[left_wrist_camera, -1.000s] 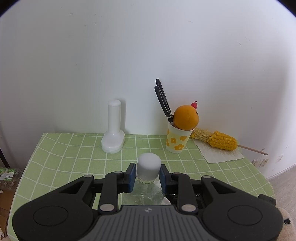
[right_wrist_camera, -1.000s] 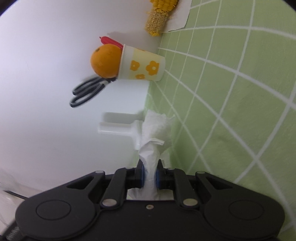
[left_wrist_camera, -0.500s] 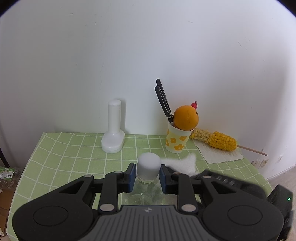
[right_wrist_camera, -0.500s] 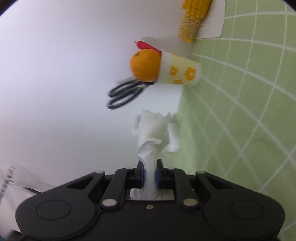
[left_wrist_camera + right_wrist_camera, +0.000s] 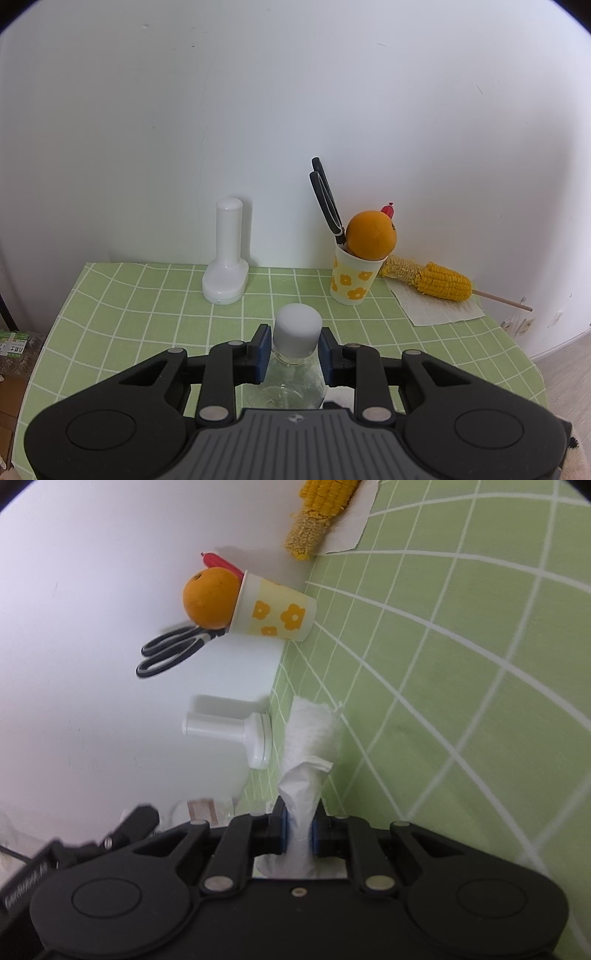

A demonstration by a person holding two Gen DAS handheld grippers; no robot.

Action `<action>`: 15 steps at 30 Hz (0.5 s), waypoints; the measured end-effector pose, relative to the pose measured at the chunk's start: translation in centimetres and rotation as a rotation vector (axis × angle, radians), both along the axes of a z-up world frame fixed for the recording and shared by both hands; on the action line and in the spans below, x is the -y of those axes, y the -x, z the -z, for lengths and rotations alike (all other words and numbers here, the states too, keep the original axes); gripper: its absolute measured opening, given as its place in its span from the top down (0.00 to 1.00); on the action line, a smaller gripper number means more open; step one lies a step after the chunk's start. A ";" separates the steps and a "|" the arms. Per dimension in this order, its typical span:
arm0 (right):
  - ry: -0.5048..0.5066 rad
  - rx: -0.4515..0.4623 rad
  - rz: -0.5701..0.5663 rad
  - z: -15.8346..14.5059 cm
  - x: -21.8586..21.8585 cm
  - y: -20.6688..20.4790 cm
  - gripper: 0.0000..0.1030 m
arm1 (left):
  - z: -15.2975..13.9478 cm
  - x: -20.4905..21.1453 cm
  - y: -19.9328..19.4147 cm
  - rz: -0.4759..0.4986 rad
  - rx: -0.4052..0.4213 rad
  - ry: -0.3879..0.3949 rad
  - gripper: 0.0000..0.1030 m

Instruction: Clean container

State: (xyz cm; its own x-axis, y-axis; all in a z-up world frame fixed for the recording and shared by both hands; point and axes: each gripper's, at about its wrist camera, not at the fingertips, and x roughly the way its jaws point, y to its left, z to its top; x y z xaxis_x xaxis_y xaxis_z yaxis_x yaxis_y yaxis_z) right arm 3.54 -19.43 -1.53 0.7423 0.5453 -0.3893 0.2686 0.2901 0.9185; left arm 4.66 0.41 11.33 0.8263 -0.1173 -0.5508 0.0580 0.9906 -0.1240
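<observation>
My left gripper (image 5: pixel 295 352) is shut on a clear bottle (image 5: pixel 284 387) with a white cap (image 5: pixel 298 329), held upright just below the cap, over the green checked tablecloth (image 5: pixel 147 314). My right gripper (image 5: pixel 298 827) is shut on a crumpled white paper towel (image 5: pixel 308 749) that sticks out forward past the fingers. The right wrist view is rolled sideways. A little of the towel shows beside the bottle's lower right in the left wrist view (image 5: pixel 338 397). The left gripper's body shows at the lower left of the right wrist view (image 5: pixel 74 853).
Against the white wall stand a white holder (image 5: pixel 226 258) and a flowered cup (image 5: pixel 351 278) with an orange (image 5: pixel 372 234) and black scissors (image 5: pixel 327 201). A corn cob on a stick (image 5: pixel 430 280) lies on a paper napkin (image 5: pixel 439 310) at the right.
My right gripper with the towel swung in beside the bottle, then dropped low behind my left gripper. The left gripper and bottle have stayed still.
</observation>
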 end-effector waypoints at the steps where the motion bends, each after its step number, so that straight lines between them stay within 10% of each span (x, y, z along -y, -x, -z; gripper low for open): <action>1: -0.008 -0.004 0.000 0.0 0.0 0.2 0.87 | 0.0 0.1 0.0 -0.002 0.000 -0.001 0.72; 15: -0.232 0.151 -0.096 -2.1 1.4 -4.3 0.86 | 0.1 0.1 0.5 0.012 0.013 -0.016 0.72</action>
State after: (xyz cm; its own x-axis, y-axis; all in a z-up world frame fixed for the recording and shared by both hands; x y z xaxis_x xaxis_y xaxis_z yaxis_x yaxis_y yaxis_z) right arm 7.86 -20.80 0.55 0.7232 0.6773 -0.1347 0.1048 0.0851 0.9908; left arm 4.19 0.26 11.22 0.8321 -0.1188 -0.5418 0.0716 0.9916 -0.1076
